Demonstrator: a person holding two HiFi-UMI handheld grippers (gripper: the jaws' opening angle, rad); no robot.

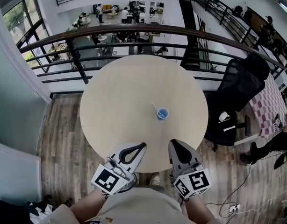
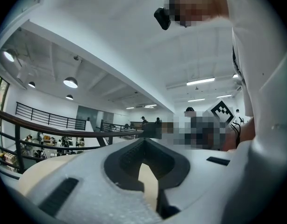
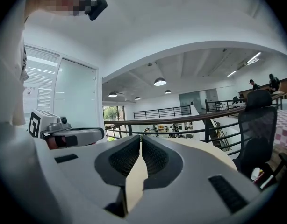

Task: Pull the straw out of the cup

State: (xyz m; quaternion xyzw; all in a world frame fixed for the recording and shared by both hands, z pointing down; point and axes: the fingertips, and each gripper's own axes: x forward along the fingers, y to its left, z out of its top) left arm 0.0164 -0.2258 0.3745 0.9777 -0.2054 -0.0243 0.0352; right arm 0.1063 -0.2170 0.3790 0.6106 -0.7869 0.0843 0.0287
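Seen from above, a round pale worktop [image 1: 115,101]. The left tongs [image 1: 143,145] and right tongs [image 1: 174,143] sit side by side at its near edge, each closed tip to tip and holding nothing. A small blue cup [image 1: 162,114] stands upright well ahead of both tongs, between their lines. Its thin straw [image 1: 155,106] leans out toward the left.
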